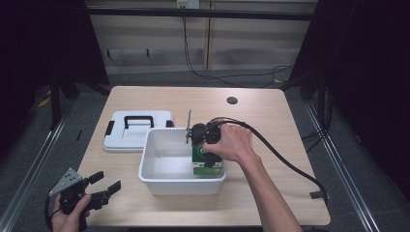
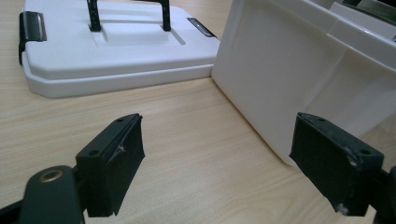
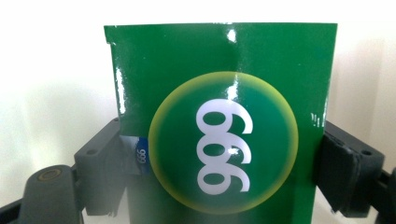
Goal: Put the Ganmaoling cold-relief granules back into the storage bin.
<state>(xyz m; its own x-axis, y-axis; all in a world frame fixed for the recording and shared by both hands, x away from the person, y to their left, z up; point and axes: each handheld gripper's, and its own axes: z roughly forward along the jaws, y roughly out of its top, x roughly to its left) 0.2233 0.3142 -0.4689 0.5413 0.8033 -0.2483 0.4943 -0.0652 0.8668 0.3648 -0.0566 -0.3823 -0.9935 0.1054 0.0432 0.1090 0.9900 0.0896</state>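
The green box (image 3: 224,116) carries three white figures, turned sideways, inside a round green field with a yellow rim; they read as "999" or "666". A small blue label (image 3: 139,154) at its left edge repeats them, very small.

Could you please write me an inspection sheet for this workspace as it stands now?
Surface: wooden table, with a dark round hole near its far edge.
Job's things: white bin, open; lid flat beside it; green box inside the bin.
Clutter: nothing seen.
Grippers: right gripper shut on the green box in the bin; left gripper open, low at the table's near left.
Cables: black cable trails off the right gripper.
Surroundings: dark curtains, wall cables behind.
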